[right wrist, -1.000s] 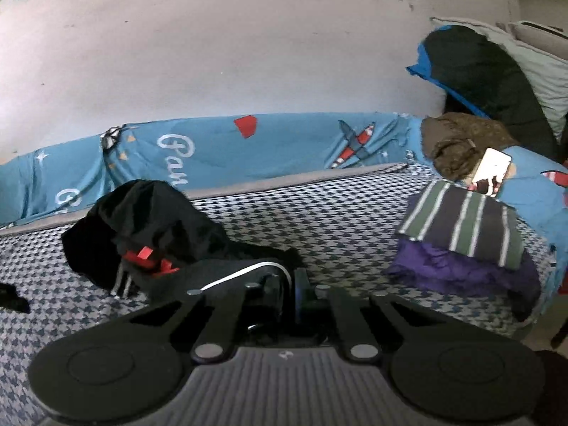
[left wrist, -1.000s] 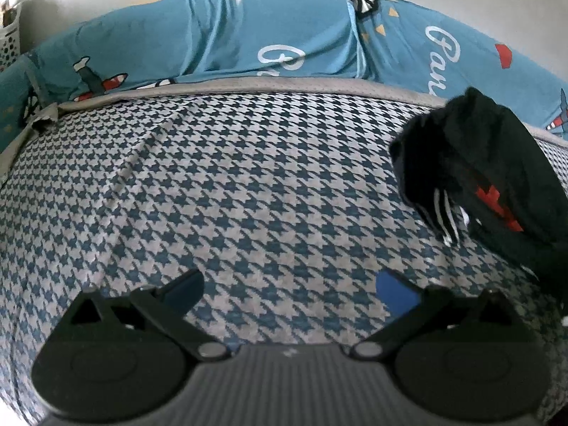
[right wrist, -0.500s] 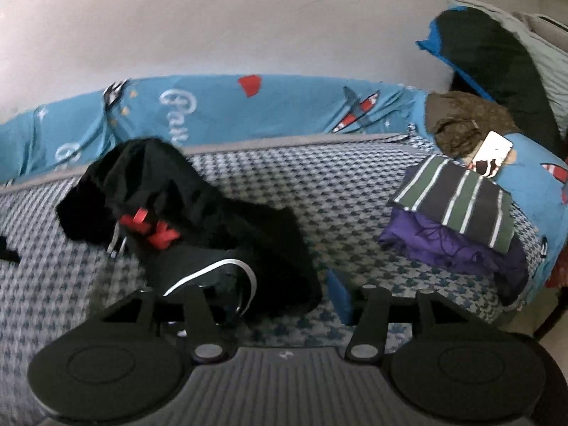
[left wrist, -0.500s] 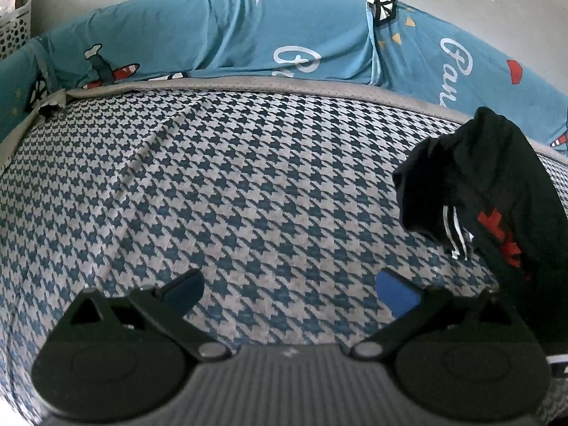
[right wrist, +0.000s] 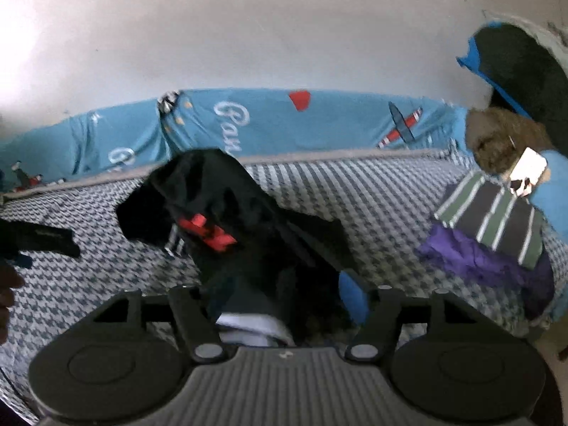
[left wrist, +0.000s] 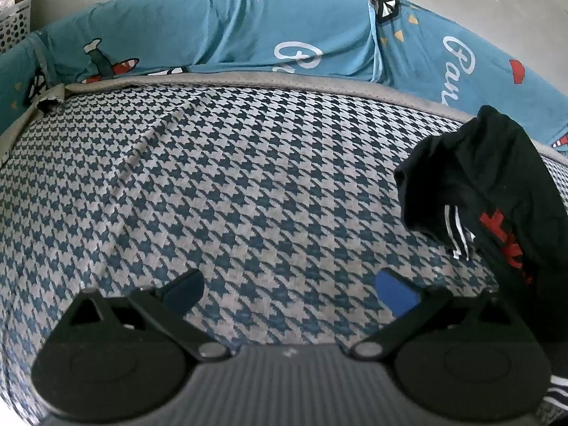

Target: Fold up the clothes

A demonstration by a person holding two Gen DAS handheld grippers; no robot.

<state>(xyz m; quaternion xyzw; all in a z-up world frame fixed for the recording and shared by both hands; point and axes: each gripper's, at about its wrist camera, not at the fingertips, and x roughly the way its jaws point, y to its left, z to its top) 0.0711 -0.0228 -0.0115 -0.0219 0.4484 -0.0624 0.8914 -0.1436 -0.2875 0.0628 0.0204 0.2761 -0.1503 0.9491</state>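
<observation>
A crumpled black garment (right wrist: 227, 206) with red print and white stripes lies in a heap on the houndstooth bed sheet (left wrist: 248, 177). My right gripper (right wrist: 280, 298) stands over its near end with its jaws opening. The cloth lies loose between them and hides the left fingertip, while the blue right pad (right wrist: 349, 294) shows clear of the fabric. In the left wrist view the same garment (left wrist: 497, 184) sits at the right edge. My left gripper (left wrist: 291, 289) is open above bare sheet to the left of the garment, with nothing between its fingers.
A folded striped piece (right wrist: 497, 220) rests on a purple one (right wrist: 479, 259) at the right of the bed. Behind them are a brown bundle (right wrist: 504, 138) and a white card-like object (right wrist: 529, 170). A blue printed bolster (left wrist: 248, 28) lines the far edge, and a white basket (left wrist: 14, 25) stands far left.
My right gripper was shut on the black garment and has spread its jaws, letting the cloth go, and drew back a little. The left gripper has hardly moved.
</observation>
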